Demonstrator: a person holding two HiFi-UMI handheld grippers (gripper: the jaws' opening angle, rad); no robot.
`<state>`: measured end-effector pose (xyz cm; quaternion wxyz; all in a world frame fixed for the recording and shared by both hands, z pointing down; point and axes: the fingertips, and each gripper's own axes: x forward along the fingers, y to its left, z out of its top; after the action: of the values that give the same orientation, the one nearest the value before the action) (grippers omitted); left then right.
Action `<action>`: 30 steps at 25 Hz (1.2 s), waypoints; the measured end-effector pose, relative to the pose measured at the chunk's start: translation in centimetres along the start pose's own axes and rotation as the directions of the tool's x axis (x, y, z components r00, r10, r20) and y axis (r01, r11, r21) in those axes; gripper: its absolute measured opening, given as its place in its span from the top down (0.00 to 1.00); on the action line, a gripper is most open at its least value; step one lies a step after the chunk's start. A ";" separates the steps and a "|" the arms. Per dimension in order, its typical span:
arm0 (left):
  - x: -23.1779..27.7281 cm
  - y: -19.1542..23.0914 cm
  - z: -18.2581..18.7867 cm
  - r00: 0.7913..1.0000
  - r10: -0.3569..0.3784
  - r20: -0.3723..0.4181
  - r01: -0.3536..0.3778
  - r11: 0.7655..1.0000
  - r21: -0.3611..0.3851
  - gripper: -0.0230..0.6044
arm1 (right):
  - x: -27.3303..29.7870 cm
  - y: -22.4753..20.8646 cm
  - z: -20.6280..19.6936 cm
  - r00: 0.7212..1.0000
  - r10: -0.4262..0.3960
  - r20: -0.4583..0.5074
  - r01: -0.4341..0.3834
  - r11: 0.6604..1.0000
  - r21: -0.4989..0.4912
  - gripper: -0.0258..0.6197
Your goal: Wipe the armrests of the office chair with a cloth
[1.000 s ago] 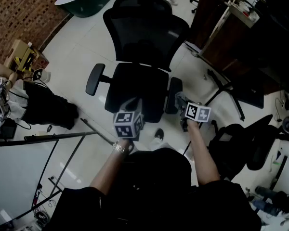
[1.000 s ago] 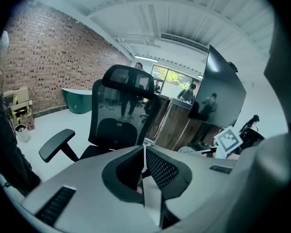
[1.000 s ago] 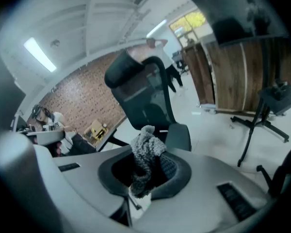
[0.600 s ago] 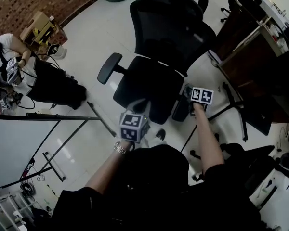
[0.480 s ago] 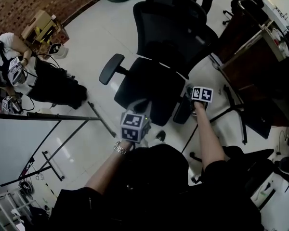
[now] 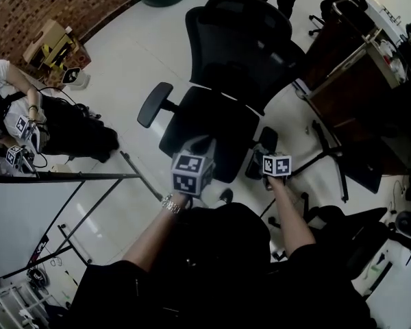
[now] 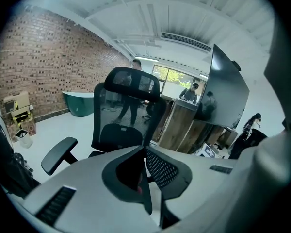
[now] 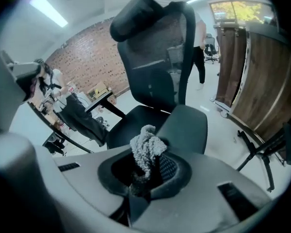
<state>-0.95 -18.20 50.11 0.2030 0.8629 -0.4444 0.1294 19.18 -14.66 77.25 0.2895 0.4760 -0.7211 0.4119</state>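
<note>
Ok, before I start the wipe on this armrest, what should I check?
1. Grip: ok, right gripper is shut on the cloth.
2. Aim: ok, the armrest pad lies straight ahead of the cloth.
3. Contact with the pad: cannot tell.
4. Spare tool: ok, left gripper is shut, empty, near the seat front edge.
5. Next target: ok, other armrest has nothing on it.

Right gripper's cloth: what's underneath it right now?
A black armrest pad lies just beyond and below the grey cloth pinched in the right gripper, with the seat to its left. The cloth covers any contact spot, so touching cannot be confirmed.
</note>
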 end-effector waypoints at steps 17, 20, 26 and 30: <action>1.1 -1.5 0.1 0.998 -0.062 -0.006 0.062 0.998 0.012 0.93 | -5.2 1.7 0.9 0.986 0.097 0.132 -0.084 0.991 -0.102 0.89; 0.0 -0.4 -0.1 1.000 -0.026 -0.010 0.026 1.000 0.009 0.93 | -2.9 -3.3 5.7 0.992 -0.015 0.127 0.022 0.998 -0.052 0.89; -1.9 1.7 -1.0 0.999 0.038 -0.021 -0.038 0.999 -0.005 0.93 | 1.2 -8.2 7.2 0.991 -0.131 0.022 0.131 0.991 0.022 0.89; -2.0 2.0 -1.0 0.999 0.043 -0.021 -0.044 0.999 -0.009 0.93 | 0.9 -6.5 5.3 0.993 -0.107 0.040 0.108 0.994 -0.010 0.89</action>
<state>-3.81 -17.32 50.64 0.2090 0.8506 -0.4615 0.1407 24.72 -21.06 77.46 0.2999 0.5203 -0.7024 0.3821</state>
